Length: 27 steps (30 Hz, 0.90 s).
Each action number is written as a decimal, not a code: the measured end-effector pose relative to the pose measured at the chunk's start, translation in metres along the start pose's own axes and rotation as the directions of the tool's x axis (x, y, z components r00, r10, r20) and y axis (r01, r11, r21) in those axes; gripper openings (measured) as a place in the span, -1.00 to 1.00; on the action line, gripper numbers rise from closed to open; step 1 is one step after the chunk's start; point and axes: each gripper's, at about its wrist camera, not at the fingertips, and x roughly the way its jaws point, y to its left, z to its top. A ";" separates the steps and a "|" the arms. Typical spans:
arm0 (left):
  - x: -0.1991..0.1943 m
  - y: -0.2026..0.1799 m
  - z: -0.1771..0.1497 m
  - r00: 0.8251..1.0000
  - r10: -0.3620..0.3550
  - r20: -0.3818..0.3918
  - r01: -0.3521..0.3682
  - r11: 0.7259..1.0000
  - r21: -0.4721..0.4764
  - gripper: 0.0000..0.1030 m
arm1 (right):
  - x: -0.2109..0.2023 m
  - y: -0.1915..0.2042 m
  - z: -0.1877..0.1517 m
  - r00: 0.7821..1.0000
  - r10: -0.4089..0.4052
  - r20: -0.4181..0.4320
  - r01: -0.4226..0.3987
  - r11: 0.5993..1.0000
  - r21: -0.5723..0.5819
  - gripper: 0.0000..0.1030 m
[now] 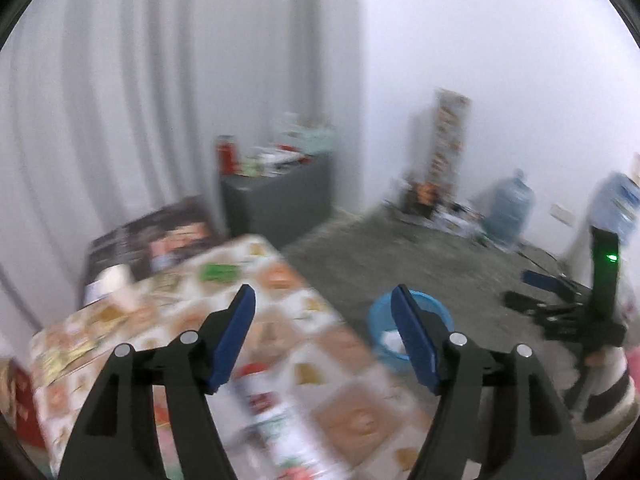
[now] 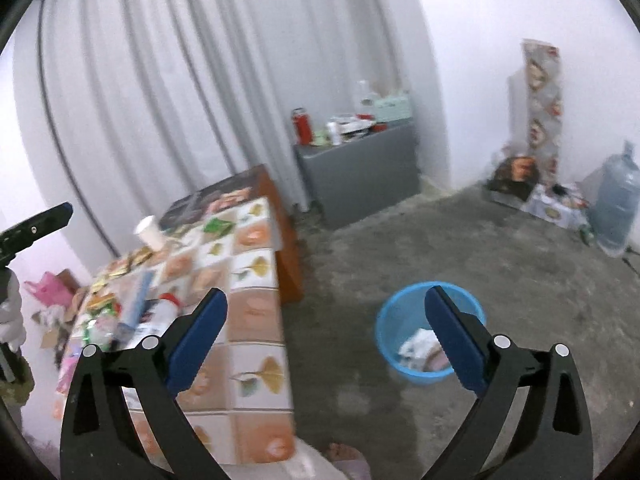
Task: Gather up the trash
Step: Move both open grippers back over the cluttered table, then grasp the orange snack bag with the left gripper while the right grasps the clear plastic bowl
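Observation:
My left gripper (image 1: 323, 290) is open and holds nothing. It hangs above the right edge of a table with a patterned cloth (image 1: 280, 280). My right gripper (image 2: 326, 291) is also open and holds nothing, wide apart between the table (image 2: 256, 320) and a blue bin (image 2: 400, 316) on the floor. The bin (image 1: 380, 320) holds crumpled paper and wrappers (image 2: 420, 350). On the table lie a white paper cup (image 2: 150, 232), a green wrapper (image 2: 218, 225), a white bottle (image 2: 164, 312) and several packets. The left wrist view is blurred.
A grey cabinet (image 2: 360, 168) with a red flask and bottles stands by the curtain. A water jug (image 2: 616, 204) and a tall patterned roll (image 2: 544, 112) are at the far wall. A pink bag (image 2: 52, 292) and cardboard lie left of the table. A bare foot (image 2: 344, 452) shows at the bottom.

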 end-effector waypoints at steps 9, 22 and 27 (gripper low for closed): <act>-0.053 0.127 -0.047 0.966 0.259 -0.026 -0.259 0.945 -0.199 0.36 | 0.027 0.063 0.018 0.979 0.184 -0.086 -0.188 0.981 -0.043 0.85; 0.003 0.196 -0.120 0.923 0.296 -0.247 -0.324 0.942 -0.084 0.36 | 0.067 0.137 0.029 0.919 0.330 -0.217 -0.351 0.934 -0.065 0.85; 0.038 0.209 -0.136 0.902 0.309 -0.303 -0.326 0.945 -0.006 0.36 | 0.088 0.162 0.034 0.888 0.373 -0.271 -0.400 0.915 -0.052 0.82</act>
